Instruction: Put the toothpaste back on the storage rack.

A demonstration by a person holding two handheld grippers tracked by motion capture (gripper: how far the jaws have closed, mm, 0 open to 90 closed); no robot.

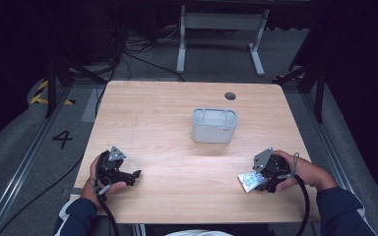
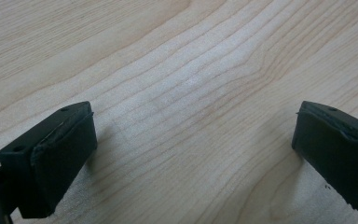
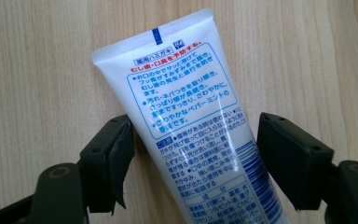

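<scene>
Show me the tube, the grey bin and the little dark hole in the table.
tube (image 3: pixel 186 126): right gripper view, printed back of its body.
bin (image 1: pixel 213 133): high view, front wall.
hole (image 1: pixel 230 96): high view, its middle, near the table's far edge.

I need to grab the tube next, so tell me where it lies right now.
The white tube lies flat on the wooden table near its front right corner, between the open jaws of the right gripper; the grey bin stands farther back, toward the centre.
</scene>
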